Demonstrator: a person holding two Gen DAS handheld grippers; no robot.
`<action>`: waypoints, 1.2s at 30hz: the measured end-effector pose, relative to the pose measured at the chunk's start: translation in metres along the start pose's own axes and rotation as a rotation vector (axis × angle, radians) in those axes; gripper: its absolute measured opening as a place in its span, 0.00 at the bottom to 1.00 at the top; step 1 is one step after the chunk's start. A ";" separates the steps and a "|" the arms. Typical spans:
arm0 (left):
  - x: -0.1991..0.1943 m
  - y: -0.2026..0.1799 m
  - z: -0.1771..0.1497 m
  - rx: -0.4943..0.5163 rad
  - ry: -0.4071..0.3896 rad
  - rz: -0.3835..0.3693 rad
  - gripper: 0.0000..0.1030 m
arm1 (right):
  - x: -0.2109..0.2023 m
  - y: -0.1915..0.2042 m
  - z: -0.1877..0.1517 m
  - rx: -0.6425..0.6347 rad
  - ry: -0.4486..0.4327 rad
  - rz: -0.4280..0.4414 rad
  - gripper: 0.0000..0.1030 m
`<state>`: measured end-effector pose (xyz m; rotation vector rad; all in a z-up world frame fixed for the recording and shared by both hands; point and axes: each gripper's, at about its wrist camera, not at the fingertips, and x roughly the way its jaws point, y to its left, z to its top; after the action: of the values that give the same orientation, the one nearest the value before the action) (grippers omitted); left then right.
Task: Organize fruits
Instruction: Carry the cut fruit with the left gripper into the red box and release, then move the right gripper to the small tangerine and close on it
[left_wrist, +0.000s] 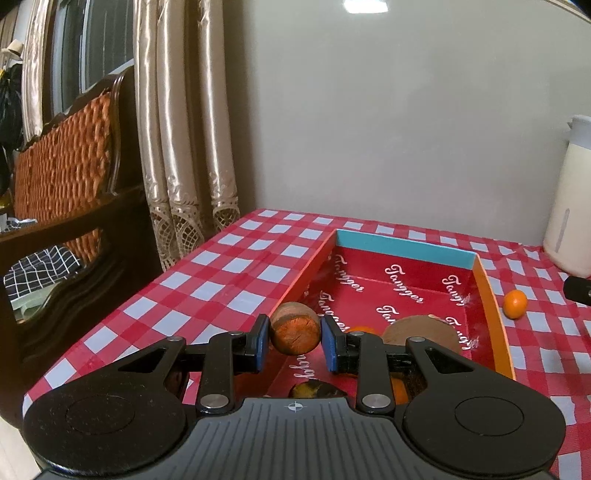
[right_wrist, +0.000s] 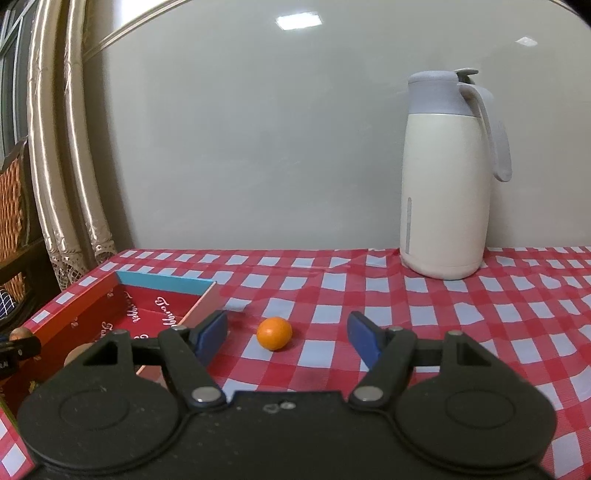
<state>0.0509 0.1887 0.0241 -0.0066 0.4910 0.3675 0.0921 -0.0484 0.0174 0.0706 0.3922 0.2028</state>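
Now, over the red box (left_wrist: 495, 295), with a brownish-orange round fruit (left_wrist: 294, 328) pinched between the blue pads of the left gripper (left_wrist: 294, 341). Best lowered until just above the box floor, beside the brown fruit (left_wrist: 417, 328) already lying there, then released gently to prevent rolling. Right gripper (right_wrist: 288, 334) spread wide and holding nothing, aimed at the small orange fruit (right_wrist: 274, 333) on the checked tablecloth (right_wrist: 480, 314), just outside the box wall. Worth centring before closing.

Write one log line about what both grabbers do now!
left gripper: shut on brown fruit over red box | right gripper: open, facing orange
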 end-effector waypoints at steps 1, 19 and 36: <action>0.001 0.000 0.000 -0.001 0.003 -0.004 0.29 | 0.000 0.001 0.000 -0.001 0.001 0.001 0.69; -0.010 -0.007 0.002 -0.037 -0.061 0.003 0.71 | -0.003 -0.005 0.002 0.004 -0.004 -0.010 0.69; -0.016 0.016 0.003 -0.083 -0.107 0.034 0.71 | 0.009 -0.002 0.004 -0.037 -0.002 -0.002 0.69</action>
<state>0.0338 0.1982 0.0360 -0.0586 0.3701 0.4191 0.1017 -0.0487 0.0177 0.0345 0.3864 0.2079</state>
